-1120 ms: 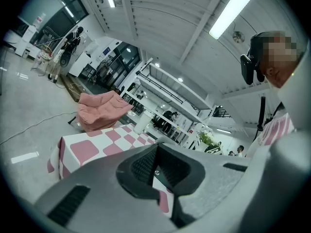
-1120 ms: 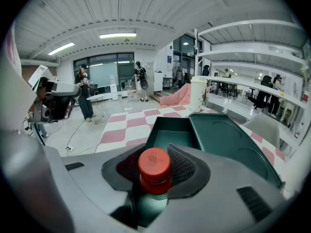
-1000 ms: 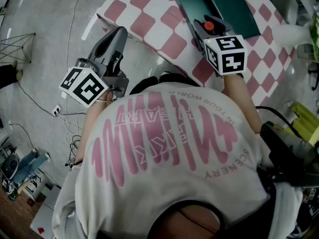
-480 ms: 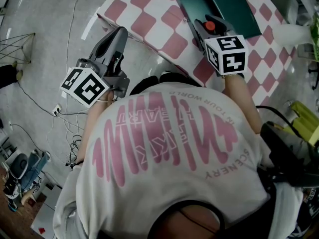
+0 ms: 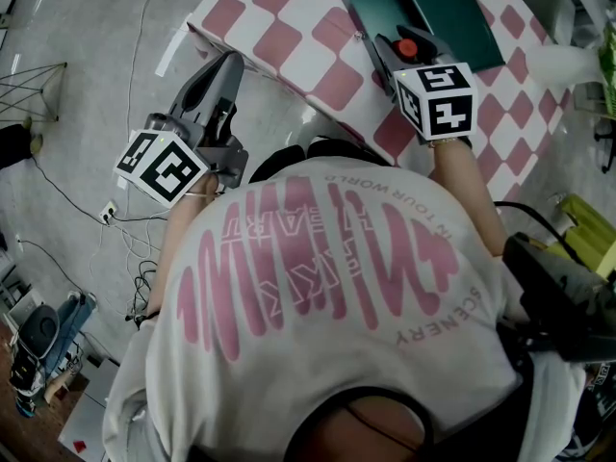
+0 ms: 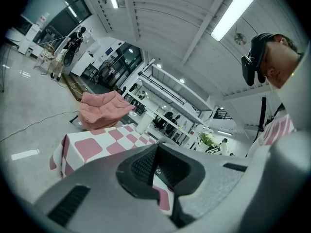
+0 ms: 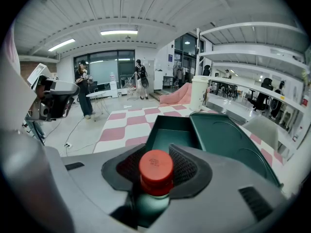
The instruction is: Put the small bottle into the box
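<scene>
A small bottle with a red cap (image 7: 155, 171) sits between the jaws of my right gripper (image 7: 157, 154), which is shut on it. In the head view the cap (image 5: 407, 47) shows just short of the near end of the dark green box (image 5: 377, 6). The box (image 7: 171, 132) lies open on the pink-and-white checked table (image 5: 289, 37), with its lid (image 7: 228, 142) spread flat to the right. My left gripper (image 5: 227, 65) hangs over the floor to the left of the table, off its near corner. Its pads (image 6: 146, 165) meet with nothing between them.
A tall white cup (image 7: 199, 93) stands on the table beyond the box. A pink beanbag (image 6: 102, 109) lies behind the table. Cables (image 5: 58, 191) run across the floor on the left. People (image 7: 83, 89) stand far back in the hall.
My right gripper has crept a little toward the box with the bottle in it. The left gripper has stayed where it was.
</scene>
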A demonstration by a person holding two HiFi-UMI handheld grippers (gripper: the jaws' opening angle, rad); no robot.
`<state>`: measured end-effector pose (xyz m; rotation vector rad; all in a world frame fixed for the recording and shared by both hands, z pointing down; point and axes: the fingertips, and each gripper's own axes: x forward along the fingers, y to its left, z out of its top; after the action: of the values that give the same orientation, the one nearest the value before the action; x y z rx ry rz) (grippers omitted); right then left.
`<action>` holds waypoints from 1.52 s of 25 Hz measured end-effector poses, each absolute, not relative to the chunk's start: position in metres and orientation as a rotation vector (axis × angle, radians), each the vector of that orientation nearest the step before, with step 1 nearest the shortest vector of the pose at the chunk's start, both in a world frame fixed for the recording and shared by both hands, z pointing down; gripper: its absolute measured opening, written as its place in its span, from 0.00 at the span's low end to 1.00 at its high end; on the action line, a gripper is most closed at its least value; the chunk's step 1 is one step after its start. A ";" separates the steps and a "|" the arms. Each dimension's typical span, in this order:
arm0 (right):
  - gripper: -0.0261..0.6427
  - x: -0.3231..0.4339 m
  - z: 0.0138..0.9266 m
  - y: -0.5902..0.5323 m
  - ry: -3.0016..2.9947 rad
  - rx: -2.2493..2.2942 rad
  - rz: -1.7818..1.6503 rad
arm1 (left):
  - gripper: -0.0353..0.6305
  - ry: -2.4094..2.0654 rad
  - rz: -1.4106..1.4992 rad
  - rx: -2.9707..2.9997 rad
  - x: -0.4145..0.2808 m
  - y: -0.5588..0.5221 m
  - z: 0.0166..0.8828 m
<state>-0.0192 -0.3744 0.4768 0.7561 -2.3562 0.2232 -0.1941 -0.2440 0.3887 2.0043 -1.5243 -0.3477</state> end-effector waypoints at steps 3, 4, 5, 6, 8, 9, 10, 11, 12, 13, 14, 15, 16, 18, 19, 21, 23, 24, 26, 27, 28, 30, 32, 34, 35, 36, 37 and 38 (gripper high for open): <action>0.24 -0.019 0.478 -0.374 -2.355 0.756 0.221 | 0.06 -1.529 -0.352 2.003 -0.196 -0.242 0.388; 0.24 -0.019 0.478 -0.373 -2.355 0.754 0.220 | 0.06 -1.532 -0.353 2.003 -0.196 -0.241 0.388; 0.25 -0.019 0.477 -0.373 -2.356 0.753 0.220 | 0.06 -1.535 -0.355 2.003 -0.197 -0.240 0.388; 0.25 -0.019 0.477 -0.373 -2.356 0.752 0.219 | 0.06 -1.536 -0.357 2.004 -0.198 -0.239 0.387; 0.27 -0.019 0.477 -0.373 -2.356 0.752 0.220 | 0.06 -1.539 -0.363 2.006 -0.199 -0.238 0.386; 0.27 -0.019 0.477 -0.373 -2.357 0.753 0.223 | 0.06 -1.541 -0.366 2.006 -0.199 -0.237 0.386; 0.27 -0.019 0.477 -0.372 -2.358 0.754 0.228 | 0.06 -1.543 -0.368 2.005 -0.200 -0.236 0.386; 0.27 -0.018 0.476 -0.372 -2.358 0.755 0.231 | 0.06 -1.546 -0.369 2.004 -0.200 -0.234 0.386; 0.27 -0.018 0.476 -0.372 -2.359 0.756 0.232 | 0.06 -1.549 -0.371 2.003 -0.200 -0.233 0.386; 0.27 -0.017 0.476 -0.372 -2.358 0.757 0.231 | 0.06 -1.552 -0.374 2.002 -0.200 -0.232 0.385; 0.27 -0.017 0.475 -0.372 -2.357 0.757 0.229 | 0.06 -1.554 -0.378 2.001 -0.200 -0.230 0.384; 0.27 -0.017 0.475 -0.372 -2.355 0.758 0.229 | 0.06 -1.556 -0.379 2.000 -0.200 -0.227 0.383; 0.27 -0.017 0.475 -0.371 -2.353 0.760 0.229 | 0.06 -1.557 -0.378 2.000 -0.201 -0.225 0.383; 0.27 -0.016 0.475 -0.369 -2.349 0.766 0.230 | 0.06 -1.563 -0.373 1.996 -0.203 -0.219 0.382; 0.27 -0.016 0.475 -0.369 -2.348 0.770 0.230 | 0.06 -1.568 -0.374 1.992 -0.205 -0.217 0.381; 0.27 -0.017 0.475 -0.370 -2.346 0.780 0.227 | 0.06 -1.574 -0.380 1.983 -0.210 -0.213 0.381; 0.27 -0.017 0.475 -0.371 -2.341 0.791 0.219 | 0.06 -1.576 -0.385 1.978 -0.213 -0.210 0.381; 0.27 -0.017 0.475 -0.370 -2.338 0.796 0.215 | 0.06 -1.577 -0.387 1.979 -0.215 -0.208 0.380; 0.27 -0.017 0.476 -0.371 -2.329 0.806 0.210 | 0.06 -1.581 -0.393 1.982 -0.217 -0.206 0.377; 0.27 -0.016 0.476 -0.371 -2.326 0.812 0.208 | 0.06 -1.583 -0.396 1.984 -0.219 -0.206 0.376; 0.27 -0.016 0.476 -0.372 -2.324 0.818 0.207 | 0.06 -1.584 -0.398 1.985 -0.220 -0.205 0.374; 0.27 -0.015 0.475 -0.372 -2.321 0.827 0.214 | 0.06 -1.586 -0.404 1.985 -0.222 -0.202 0.373; 0.27 -0.015 0.474 -0.373 -2.322 0.833 0.239 | 0.06 -1.589 -0.410 1.986 -0.224 -0.199 0.370; 0.27 -0.014 0.474 -0.373 -2.321 0.839 0.265 | 0.06 -1.599 -0.415 1.988 -0.228 -0.195 0.366; 0.26 -0.014 0.473 -0.373 -2.320 0.843 0.275 | 0.06 -1.606 -0.418 1.987 -0.229 -0.193 0.363; 0.26 -0.013 0.473 -0.374 -2.318 0.847 0.284 | 0.06 -1.612 -0.420 1.985 -0.231 -0.191 0.361; 0.26 -0.012 0.473 -0.374 -2.317 0.852 0.293 | 0.06 -1.618 -0.421 1.982 -0.233 -0.190 0.360; 0.26 -0.011 0.472 -0.374 -2.317 0.855 0.300 | 0.06 -1.623 -0.422 1.979 -0.235 -0.189 0.359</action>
<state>-0.0113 -0.3744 0.4723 0.8552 -2.3166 0.3005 -0.2352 -0.1889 0.3588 1.9787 -1.6232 -0.4224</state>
